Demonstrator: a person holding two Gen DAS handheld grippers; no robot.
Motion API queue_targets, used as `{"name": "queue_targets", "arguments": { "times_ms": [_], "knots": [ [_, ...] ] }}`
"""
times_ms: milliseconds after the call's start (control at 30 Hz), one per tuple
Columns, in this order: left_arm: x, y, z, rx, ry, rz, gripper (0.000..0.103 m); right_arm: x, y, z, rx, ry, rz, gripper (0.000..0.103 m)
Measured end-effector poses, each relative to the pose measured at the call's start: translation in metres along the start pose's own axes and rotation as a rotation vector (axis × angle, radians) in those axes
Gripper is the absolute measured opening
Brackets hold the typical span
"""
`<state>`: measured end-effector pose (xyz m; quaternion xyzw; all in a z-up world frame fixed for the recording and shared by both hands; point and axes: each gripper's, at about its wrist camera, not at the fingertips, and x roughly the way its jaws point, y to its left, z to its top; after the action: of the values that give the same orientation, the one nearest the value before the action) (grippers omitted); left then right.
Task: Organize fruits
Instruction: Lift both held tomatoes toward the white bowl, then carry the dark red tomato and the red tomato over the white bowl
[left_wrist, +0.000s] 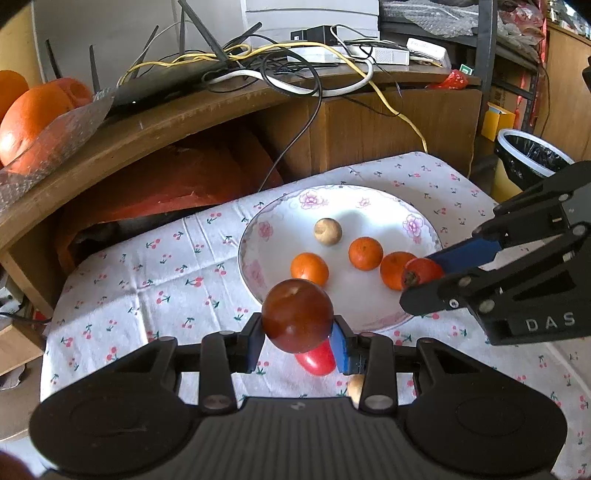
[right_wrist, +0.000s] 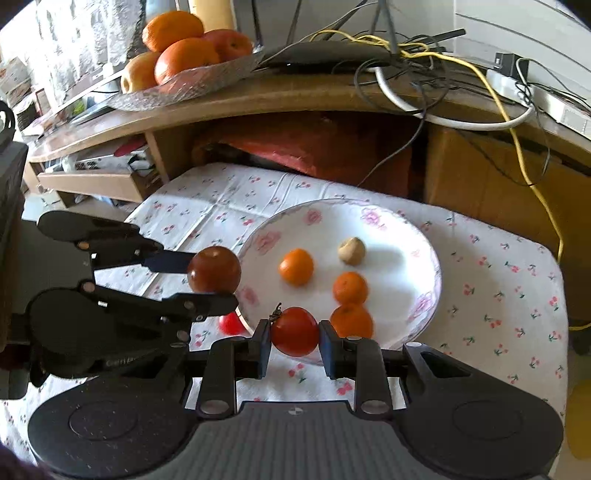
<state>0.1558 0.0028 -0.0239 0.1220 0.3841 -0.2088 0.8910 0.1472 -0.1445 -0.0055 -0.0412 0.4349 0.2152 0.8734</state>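
My left gripper (left_wrist: 298, 334) is shut on a dark red plum (left_wrist: 297, 320), held just above the near rim of the flowered white plate (left_wrist: 280, 206). My right gripper (right_wrist: 295, 341) is shut on a small red tomato (right_wrist: 295, 331) with a dry stem, over the plate's (right_wrist: 424, 236) near edge. Each view shows the other gripper: the right one (left_wrist: 421, 278) with its tomato (left_wrist: 423, 272), and the left one (right_wrist: 210, 282) with the plum (right_wrist: 213, 269). On the plate lie three small oranges (left_wrist: 365, 253) and a beige round fruit (left_wrist: 327, 231). A red fruit (left_wrist: 317, 360) lies on the cloth beneath the plum.
The plate rests on a cherry-print cloth (left_wrist: 147, 280) over a low table. Behind it is a wooden desk (right_wrist: 295, 99) with tangled cables, a router and a tray of large oranges and apples (right_wrist: 184, 48). A lined bin (left_wrist: 532, 155) stands at the far right. A pale fruit (left_wrist: 355, 387) peeks out under my left gripper.
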Motion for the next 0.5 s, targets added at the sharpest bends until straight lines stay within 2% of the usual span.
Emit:
{"name": "queue_targets", "arguments": {
  "times_ms": [500],
  "knots": [
    [0.023,-0.004,0.019,0.003,0.005,0.010,0.045,0.018,-0.020,0.009,0.015,0.003,-0.042,0.023]
  ]
}}
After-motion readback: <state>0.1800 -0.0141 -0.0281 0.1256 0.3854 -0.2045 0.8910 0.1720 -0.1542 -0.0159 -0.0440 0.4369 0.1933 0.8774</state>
